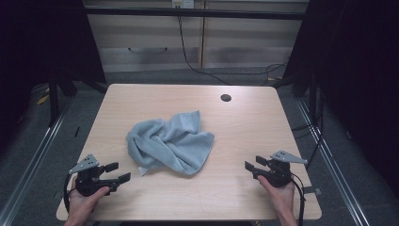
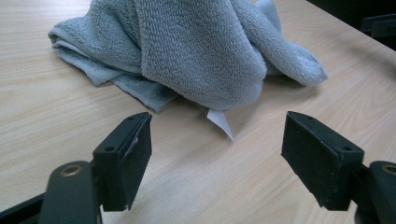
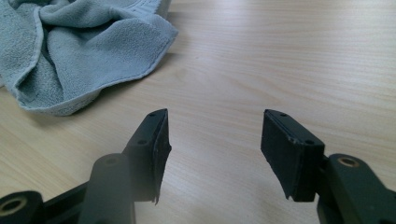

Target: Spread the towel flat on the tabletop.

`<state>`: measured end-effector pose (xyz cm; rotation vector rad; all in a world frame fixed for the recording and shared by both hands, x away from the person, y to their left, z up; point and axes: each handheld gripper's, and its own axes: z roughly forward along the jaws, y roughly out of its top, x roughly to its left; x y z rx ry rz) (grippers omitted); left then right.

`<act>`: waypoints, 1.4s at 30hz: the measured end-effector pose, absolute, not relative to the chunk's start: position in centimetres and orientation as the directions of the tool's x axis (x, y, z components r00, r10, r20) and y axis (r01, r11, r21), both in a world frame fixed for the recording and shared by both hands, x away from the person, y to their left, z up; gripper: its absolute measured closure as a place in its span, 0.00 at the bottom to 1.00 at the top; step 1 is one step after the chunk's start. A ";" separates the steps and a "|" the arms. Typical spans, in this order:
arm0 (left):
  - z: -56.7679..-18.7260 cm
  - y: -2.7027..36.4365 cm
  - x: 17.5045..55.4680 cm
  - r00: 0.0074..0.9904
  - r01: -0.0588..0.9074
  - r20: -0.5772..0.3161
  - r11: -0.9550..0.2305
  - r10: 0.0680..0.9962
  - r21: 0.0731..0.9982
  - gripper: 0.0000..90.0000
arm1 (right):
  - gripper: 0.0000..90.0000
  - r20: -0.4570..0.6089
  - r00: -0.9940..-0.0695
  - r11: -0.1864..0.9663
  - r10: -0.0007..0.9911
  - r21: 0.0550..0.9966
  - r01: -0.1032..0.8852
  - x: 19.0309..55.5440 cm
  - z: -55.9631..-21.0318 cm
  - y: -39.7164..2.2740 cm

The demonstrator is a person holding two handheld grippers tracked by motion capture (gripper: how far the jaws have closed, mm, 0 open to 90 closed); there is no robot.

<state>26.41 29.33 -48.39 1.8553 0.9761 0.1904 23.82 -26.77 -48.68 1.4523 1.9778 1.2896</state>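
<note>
A crumpled pale blue-grey towel (image 1: 170,142) lies in a heap at the middle of the wooden table (image 1: 244,122). My left gripper (image 1: 118,172) rests near the table's front left, pointing right toward the towel, its jaws open with nothing between them. In the left gripper view (image 2: 217,154) the towel (image 2: 196,51) lies just ahead, a white label (image 2: 220,122) sticking out from under it. My right gripper (image 1: 251,165) sits at the front right, pointing left, also open and empty. In the right gripper view (image 3: 215,140) the towel (image 3: 74,56) is ahead to the left.
A round cable hole (image 1: 226,98) sits in the tabletop near the far edge. Bare wood surrounds the towel on all sides. Beyond the table stand light cabinets (image 1: 197,37) with a black cable hanging down.
</note>
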 end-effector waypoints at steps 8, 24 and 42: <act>-48.3 29.0 26.2 0.670 0.538 -0.265 -0.207 0.694 0.817 0.30 | 0.48 0.226 -0.488 0.106 0.843 0.819 0.563 23.8 -48.6 -25.3; -44.7 27.5 28.8 0.684 0.458 -0.201 -0.198 0.702 0.867 0.52 | 0.54 0.179 -0.661 0.268 0.729 0.814 0.515 27.1 -46.4 -17.6; -48.1 26.4 31.9 0.619 0.551 -0.238 -0.197 0.748 0.811 0.36 | 0.26 0.216 -0.795 0.408 0.566 0.765 0.499 30.6 -49.8 -7.9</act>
